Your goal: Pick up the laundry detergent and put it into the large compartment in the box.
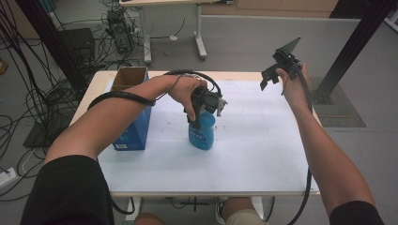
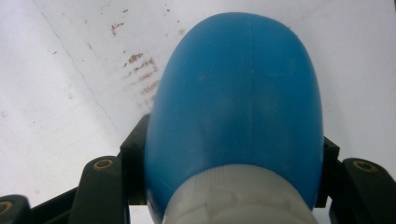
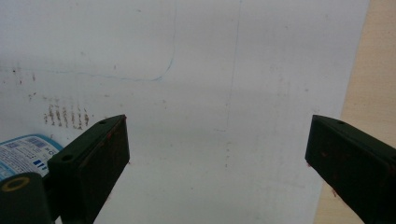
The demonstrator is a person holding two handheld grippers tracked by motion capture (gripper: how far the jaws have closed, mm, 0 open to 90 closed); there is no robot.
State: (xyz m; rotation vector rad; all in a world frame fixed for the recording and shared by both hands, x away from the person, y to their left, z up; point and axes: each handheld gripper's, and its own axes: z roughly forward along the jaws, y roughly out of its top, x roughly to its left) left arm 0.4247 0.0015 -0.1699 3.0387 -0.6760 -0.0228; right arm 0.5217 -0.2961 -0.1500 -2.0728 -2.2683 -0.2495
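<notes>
Seen from above: left claw [image 1: 206, 104] clamped on the upper part of a blue bottle [image 1: 202, 133], just below its white cap [image 2: 233, 196], bottle standing upright on the white sheet [image 1: 253, 140] near the middle of the worktop [image 1: 101, 79]. Confirmed in the left gripper view, with black jaws pressed against both flanks of the blue body [image 2: 238, 93] and rust-coloured smudges [image 2: 142, 74] on the sheet beyond. Right claw [image 1: 274, 75] held high and well apart over the far right of the worktop, jaws spread wide and holding nothing, bare sheet between them in the right gripper view and a corner of the bottle's label [image 3: 23, 154] at lower left. Open blue carton [image 1: 133, 112] standing at the left edge of the sheet, near the bottle but not touching it.

Step in hand, by the look of it: bottle gripped, either just before a lift or just after being set down. Next move likely a straight lift and a carry towards the carton, calling for a firm, level hold, since a high grip on a rounded shoulder could let the bottle swing or slip.
</notes>
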